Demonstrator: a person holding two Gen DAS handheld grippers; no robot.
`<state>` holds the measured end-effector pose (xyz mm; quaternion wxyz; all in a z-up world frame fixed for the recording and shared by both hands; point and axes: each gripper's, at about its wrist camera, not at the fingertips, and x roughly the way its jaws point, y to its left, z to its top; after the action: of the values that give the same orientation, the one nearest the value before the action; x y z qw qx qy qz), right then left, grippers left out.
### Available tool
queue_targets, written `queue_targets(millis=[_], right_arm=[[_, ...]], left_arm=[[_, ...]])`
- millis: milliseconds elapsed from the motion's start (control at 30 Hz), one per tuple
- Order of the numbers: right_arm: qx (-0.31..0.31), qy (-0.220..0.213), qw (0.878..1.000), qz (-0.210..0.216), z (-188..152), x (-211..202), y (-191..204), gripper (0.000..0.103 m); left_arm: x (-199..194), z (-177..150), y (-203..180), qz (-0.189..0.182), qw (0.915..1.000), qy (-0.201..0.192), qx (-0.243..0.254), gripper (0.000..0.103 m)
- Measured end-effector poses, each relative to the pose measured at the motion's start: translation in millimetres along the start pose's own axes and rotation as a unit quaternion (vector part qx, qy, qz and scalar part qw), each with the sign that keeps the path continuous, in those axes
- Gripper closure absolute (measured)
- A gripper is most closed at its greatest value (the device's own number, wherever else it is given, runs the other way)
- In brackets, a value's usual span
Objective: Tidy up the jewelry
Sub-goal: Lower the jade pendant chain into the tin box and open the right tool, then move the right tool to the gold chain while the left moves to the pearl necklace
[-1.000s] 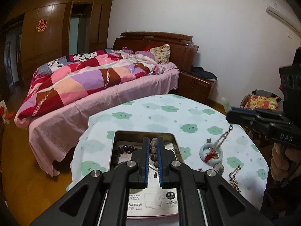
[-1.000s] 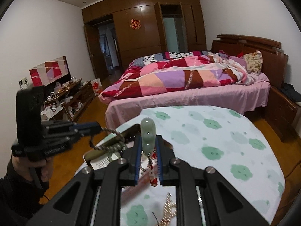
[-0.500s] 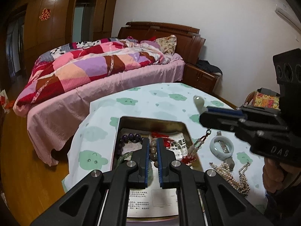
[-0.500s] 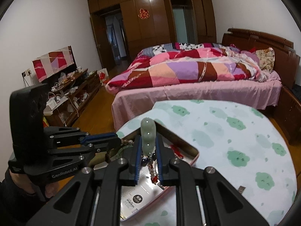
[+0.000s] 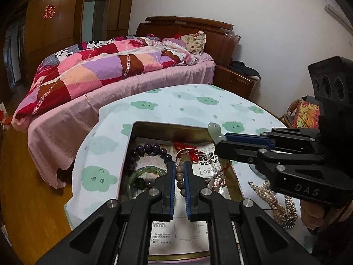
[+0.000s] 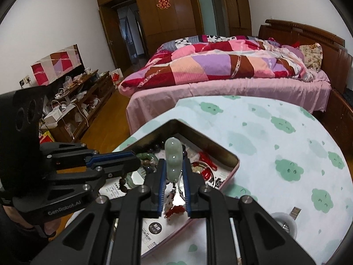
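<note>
A metal tin (image 5: 167, 125) (image 6: 229, 152) on the round table holds a purple bead bracelet (image 5: 145, 149), a green bangle (image 5: 141, 172) and a red cord piece (image 5: 187, 148). My left gripper (image 5: 180, 165) is shut on a brown bead bracelet (image 5: 179, 176) over the tin; it also shows in the right wrist view (image 6: 122, 184). My right gripper (image 6: 173, 165) is shut on a pale jade pendant (image 6: 173, 156) (image 5: 215, 131) with a red tassel (image 6: 174, 211) hanging over the tin's right side.
A pearl necklace (image 5: 271, 198) and a pale bangle (image 6: 285, 222) lie on the cloud-print tablecloth (image 6: 275, 137) right of the tin. A bed (image 5: 110, 66) with a patchwork quilt stands behind the table. A cluttered low cabinet (image 6: 72, 101) is at the left wall.
My right gripper carried the jade pendant left from above the tablecloth to above the tin. My left gripper lowered the brown bead bracelet closer into the tin.
</note>
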<state>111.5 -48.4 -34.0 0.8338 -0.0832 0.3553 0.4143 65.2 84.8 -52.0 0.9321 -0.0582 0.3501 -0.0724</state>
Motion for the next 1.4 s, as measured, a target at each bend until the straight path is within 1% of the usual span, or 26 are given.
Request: queue_targets(millis=[667, 833, 900, 1000, 1033, 1100, 1133, 1167, 1200, 1233, 1267, 1300, 1400], right_arm=[[0.012, 0.03, 0.999, -0.011, -9, 23, -8, 0.086], [0.015, 0.037, 0.999, -0.011, -12, 28, -11, 0.086], [0.017, 0.039, 0.999, -0.012, -14, 29, -12, 0.086], [0.022, 0.039, 0.999, -0.011, -15, 29, -15, 0.084], [0.025, 0.037, 0.999, -0.011, -16, 28, -16, 0.081], [0.031, 0.036, 0.999, -0.015, -16, 26, -19, 0.064], [0.033, 0.03, 0.999, -0.014, -16, 24, -20, 0.053], [0.034, 0.025, 0.999, -0.013, -15, 22, -21, 0.048], [0.036, 0.023, 0.999, -0.018, -15, 19, -22, 0.047], [0.037, 0.023, 0.999, -0.023, -16, 15, -24, 0.047], [0.039, 0.021, 0.999, -0.026, -17, 11, -26, 0.047], [0.042, 0.02, 0.999, -0.027, -19, 7, -28, 0.047], [0.058, 0.015, 0.997, -0.04, -31, -13, -42, 0.044]], left_arm=[[15, -7, 4, 0.002, 0.9997, 0.023, -0.001, 0.097], [16, -8, 3, 0.005, 0.9997, 0.025, 0.002, 0.097], [15, -8, 4, 0.01, 0.9998, 0.02, 0.001, 0.096], [13, -7, 3, 0.007, 0.9998, 0.018, 0.003, 0.096], [13, -6, 3, 0.009, 0.9998, 0.016, 0.003, 0.096], [11, -5, 2, 0.01, 0.9999, 0.012, 0.004, 0.096], [10, -4, 1, 0.013, 0.9999, 0.01, 0.005, 0.092], [9, -3, 1, 0.015, 0.9998, 0.009, 0.005, 0.078], [5, -2, 0, 0.019, 0.9998, 0.001, 0.006, 0.067], [2, -2, 0, 0.025, 0.9997, -0.007, 0.006, 0.047], [0, -1, 1, 0.03, 0.9994, -0.016, 0.004, 0.038], [-3, -1, 2, 0.031, 0.9993, -0.023, 0.002, 0.037], [-7, 2, 4, 0.03, 0.9992, -0.027, -0.005, 0.037]])
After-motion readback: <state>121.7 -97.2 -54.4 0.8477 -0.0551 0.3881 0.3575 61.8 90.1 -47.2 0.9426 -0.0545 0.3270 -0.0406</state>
